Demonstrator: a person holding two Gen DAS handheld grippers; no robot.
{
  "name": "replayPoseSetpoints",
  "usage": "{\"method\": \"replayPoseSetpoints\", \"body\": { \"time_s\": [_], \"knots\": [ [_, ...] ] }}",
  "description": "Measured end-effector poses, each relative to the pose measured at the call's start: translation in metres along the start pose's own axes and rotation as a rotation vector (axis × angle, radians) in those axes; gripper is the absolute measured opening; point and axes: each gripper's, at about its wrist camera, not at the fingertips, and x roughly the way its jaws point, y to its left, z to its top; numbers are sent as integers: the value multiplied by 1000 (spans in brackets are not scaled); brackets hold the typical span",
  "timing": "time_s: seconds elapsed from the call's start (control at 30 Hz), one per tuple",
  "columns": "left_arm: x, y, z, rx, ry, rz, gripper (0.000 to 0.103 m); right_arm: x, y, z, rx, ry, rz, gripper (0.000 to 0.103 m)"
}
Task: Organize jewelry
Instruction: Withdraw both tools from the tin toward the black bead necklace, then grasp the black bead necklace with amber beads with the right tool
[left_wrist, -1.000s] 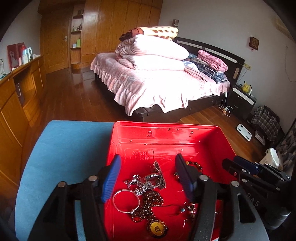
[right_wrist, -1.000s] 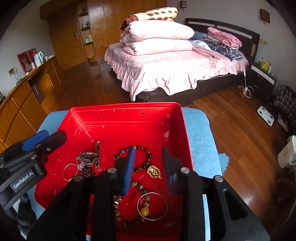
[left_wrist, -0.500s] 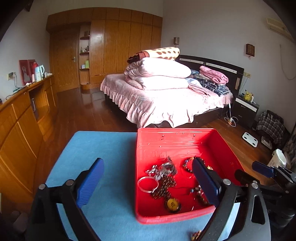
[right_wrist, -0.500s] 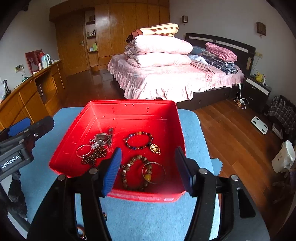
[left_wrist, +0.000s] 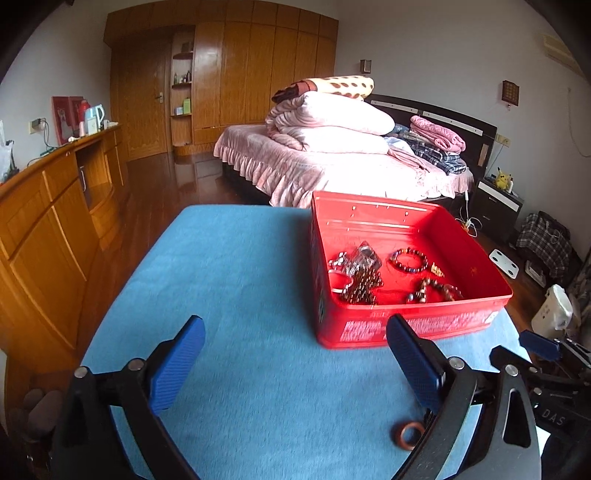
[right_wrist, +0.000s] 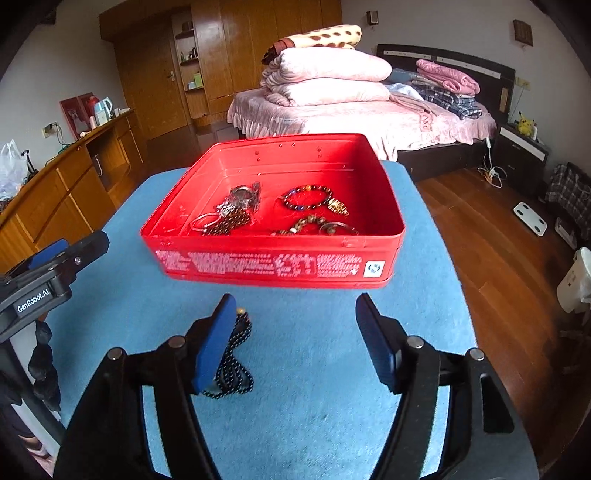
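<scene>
Though half-hidden, black bead necklace

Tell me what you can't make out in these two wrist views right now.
- Black bead necklace, right wrist view: its left side is hidden behind the right tool's left finger.
- Brown ring, left wrist view: partly covered by the left tool's right finger.
- White lettering on the red tin's front wall: too small to read.
</scene>
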Motion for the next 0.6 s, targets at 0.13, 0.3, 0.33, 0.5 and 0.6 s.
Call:
{"method": "replayPoseSetpoints", "body": {
  "time_s": [0.13,0.3,0.33,0.5,0.6],
  "knots": [
    [4,7,-13,-3,32,0,97,14,14,-10,-8,51,29,65],
    [16,10,-29,4,77,6,97,26,28,-21,3,99,41,58],
    [18,12,-32,4,85,7,97,28,30,-23,5,107,46,56],
    [23,22,-41,-15,105,8,97,36,42,-29,-6,137,52,46],
    [23,24,-43,-18,103,4,97,43,43,-30,8,157,53,42]
  ]
}}
